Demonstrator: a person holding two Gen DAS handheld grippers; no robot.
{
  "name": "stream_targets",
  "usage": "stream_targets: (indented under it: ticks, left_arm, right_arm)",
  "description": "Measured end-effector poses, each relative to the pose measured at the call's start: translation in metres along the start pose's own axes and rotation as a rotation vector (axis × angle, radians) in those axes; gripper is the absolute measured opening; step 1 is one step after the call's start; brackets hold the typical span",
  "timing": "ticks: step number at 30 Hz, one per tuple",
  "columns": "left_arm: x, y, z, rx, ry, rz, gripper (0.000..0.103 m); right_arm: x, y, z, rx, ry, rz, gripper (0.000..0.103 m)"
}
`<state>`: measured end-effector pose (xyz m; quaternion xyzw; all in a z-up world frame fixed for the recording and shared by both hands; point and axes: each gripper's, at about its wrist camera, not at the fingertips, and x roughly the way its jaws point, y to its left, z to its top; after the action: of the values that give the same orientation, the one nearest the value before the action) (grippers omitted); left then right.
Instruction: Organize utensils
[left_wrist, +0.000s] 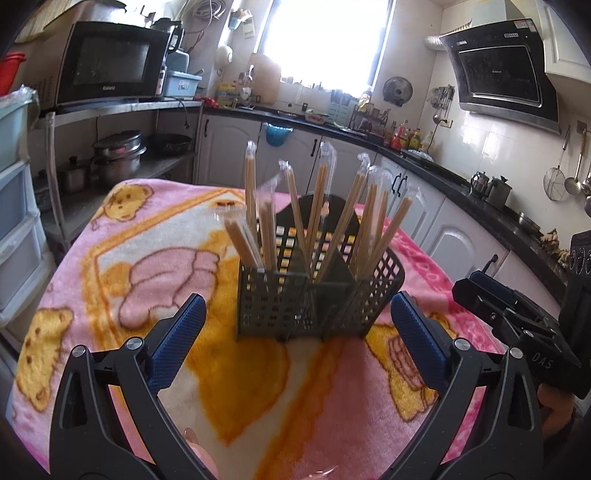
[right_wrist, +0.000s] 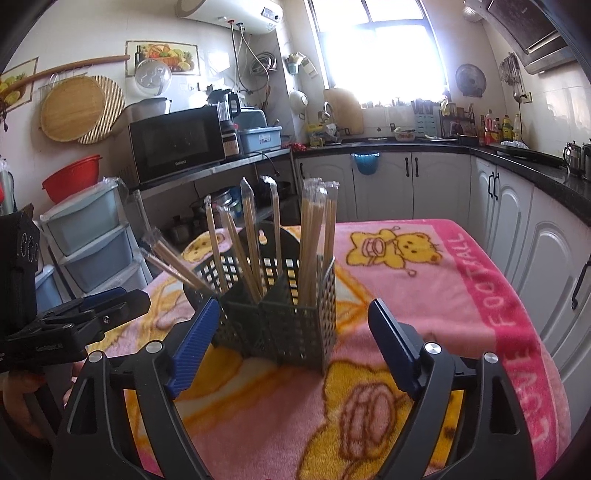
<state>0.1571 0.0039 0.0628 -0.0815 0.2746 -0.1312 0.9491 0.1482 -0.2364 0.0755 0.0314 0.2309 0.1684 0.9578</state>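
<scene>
A dark grey mesh utensil basket (left_wrist: 295, 299) (right_wrist: 291, 325) with several compartments stands on the pink bear blanket (left_wrist: 110, 266) (right_wrist: 424, 280). Several pairs of wooden chopsticks in clear plastic sleeves (left_wrist: 321, 210) (right_wrist: 314, 236) stand upright or lean in it. My left gripper (left_wrist: 297, 310) is open, its blue pads wide on either side of the basket's near face, nothing between them. My right gripper (right_wrist: 295, 317) is also open, the basket's near corner between its spread pads, untouched. Each view shows the other gripper at its edge: the right one (left_wrist: 517, 314), the left one (right_wrist: 85, 314).
The blanket covers a small table. Behind it run white kitchen cabinets (right_wrist: 406, 184) with a dark counter, a metal shelf with a microwave (right_wrist: 177, 142) and pots, and blue plastic drawers (right_wrist: 92, 236) at the left. A hand (left_wrist: 203, 458) shows at the bottom edge.
</scene>
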Motion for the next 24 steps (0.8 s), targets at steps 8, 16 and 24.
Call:
stream_targets:
  ticks: [8, 16, 24]
  left_arm:
    - [0.003, 0.001, -0.018, -0.018, 0.014, 0.018, 0.092]
    - [0.004, 0.002, -0.028, -0.005, 0.018, 0.055, 0.092]
    - [0.006, 0.001, -0.043, 0.01, -0.009, 0.068, 0.092]
  right_arm:
    - [0.001, -0.004, -0.015, 0.002, 0.029, -0.011, 0.082]
    - [0.004, -0.007, -0.032, 0.008, 0.069, -0.023, 0.084]
    - [0.005, -0.006, -0.046, -0.021, 0.075, -0.051, 0.089]
